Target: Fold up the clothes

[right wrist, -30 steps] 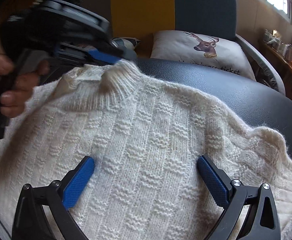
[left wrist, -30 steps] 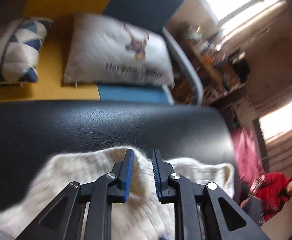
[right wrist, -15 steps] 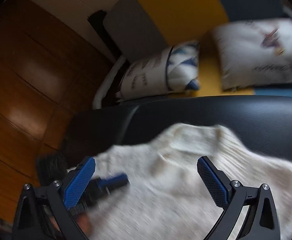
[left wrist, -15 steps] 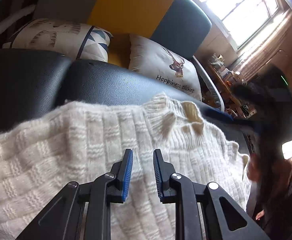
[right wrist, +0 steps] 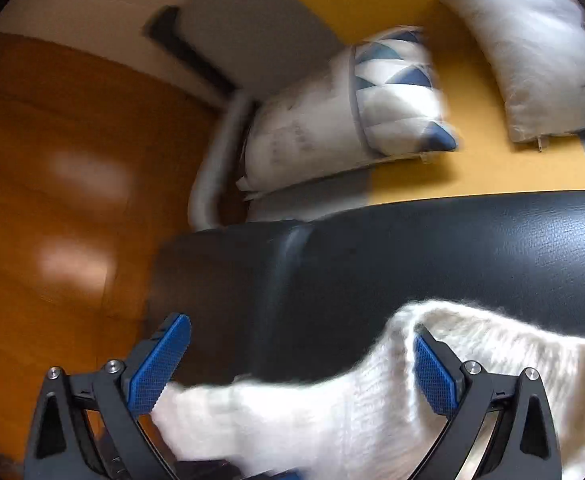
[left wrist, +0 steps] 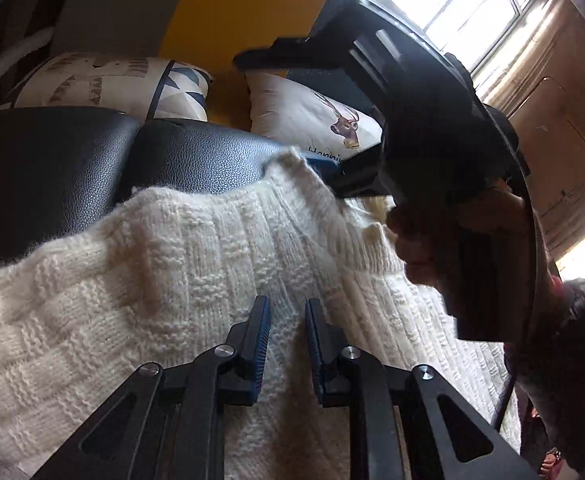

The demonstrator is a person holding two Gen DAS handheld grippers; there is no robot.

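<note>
While sweater (left wrist: 180,280) lies on black seat (left wrist: 52,168), left fingers (left wrist: 261,332) narrowly parted, right fingers (right wrist: 160,364) spread wide.

Bare black leather surface (right wrist: 472,248) far of the sweater (left wrist: 172,300): room to pass there. Two cushions (right wrist: 352,120) just beyond its far edge block further reach. Right gripper (left wrist: 324,164) and hand (left wrist: 432,248) crowd the collar side. Left edge probably drops to wooden floor (right wrist: 52,160); blurred.

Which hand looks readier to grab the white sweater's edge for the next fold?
Probably right: the right gripper is wide open with the sweater edge between its fingers; the left gripper, nearly shut, hovers over the flat middle.
</note>
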